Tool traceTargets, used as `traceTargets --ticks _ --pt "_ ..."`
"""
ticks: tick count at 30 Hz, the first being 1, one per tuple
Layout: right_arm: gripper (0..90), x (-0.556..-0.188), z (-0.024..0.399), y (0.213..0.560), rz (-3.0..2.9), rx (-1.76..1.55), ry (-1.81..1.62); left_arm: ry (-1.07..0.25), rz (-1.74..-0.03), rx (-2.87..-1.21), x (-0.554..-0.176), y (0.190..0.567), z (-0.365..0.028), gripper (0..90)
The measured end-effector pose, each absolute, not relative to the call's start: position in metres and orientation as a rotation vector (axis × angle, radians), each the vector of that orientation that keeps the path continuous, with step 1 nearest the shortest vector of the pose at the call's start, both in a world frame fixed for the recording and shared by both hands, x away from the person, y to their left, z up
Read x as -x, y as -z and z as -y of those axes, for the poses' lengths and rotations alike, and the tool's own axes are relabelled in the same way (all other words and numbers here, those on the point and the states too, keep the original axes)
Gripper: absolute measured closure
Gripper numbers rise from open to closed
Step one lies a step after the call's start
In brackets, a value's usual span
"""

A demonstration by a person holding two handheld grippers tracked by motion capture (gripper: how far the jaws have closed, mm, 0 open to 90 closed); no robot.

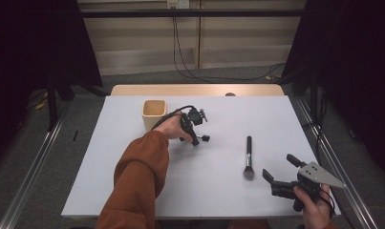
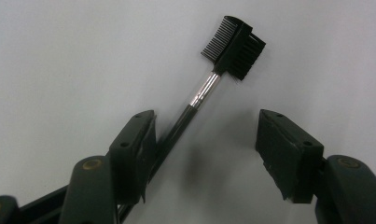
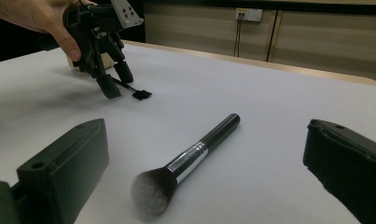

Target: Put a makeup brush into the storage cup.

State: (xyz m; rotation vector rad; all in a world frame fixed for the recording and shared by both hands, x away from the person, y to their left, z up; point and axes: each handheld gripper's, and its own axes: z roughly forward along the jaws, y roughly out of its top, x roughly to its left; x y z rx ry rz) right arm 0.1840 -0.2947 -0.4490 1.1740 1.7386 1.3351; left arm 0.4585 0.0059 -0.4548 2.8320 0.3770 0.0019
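A small black brow comb-and-brush [image 2: 234, 46] with a clear and black handle lies on the white table [image 1: 219, 191]. My left gripper [image 1: 195, 138] points down over it, and its handle rests along the inner side of the left jaw. The other pad stands clear of it, so my left gripper [image 2: 205, 116] is open. The comb head [image 1: 205, 138] pokes out beside the jaws. A black powder brush [image 1: 248, 157] with a silver ferrule lies right of centre. My right gripper [image 3: 206, 128] is open low over the table, and the powder brush [image 3: 190, 161] lies ahead between its jaws, untouched.
A light wooden cup [image 1: 154, 114] stands upright just left of the left hand. A bare wooden strip [image 1: 195, 89] runs along the table's far edge. Metal rails [image 1: 32, 171] flank the table on both sides, and cables [image 1: 214, 76] trail on the floor behind.
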Motion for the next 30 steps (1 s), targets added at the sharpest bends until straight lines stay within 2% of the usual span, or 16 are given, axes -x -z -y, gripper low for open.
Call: traceTargets --ticks 9,13,30 --pt "0.0 -0.1846 0.2943 0.4492 -1.743 -1.172 -1.334 0.024 -0.380 -2.842 -0.4573 0.4531 -0.0037 46.9" --pt "0.0 -0.1844 0.2944 0.4492 -1.745 -1.168 -1.335 0.031 -0.373 -2.869 -0.4569 0.4515 -0.0007 56.2" --pt "0.0 -0.1830 0.2948 0.4492 -1.746 -1.172 -1.331 0.071 -0.321 -2.913 -0.4544 0.4503 0.0028 85.7"
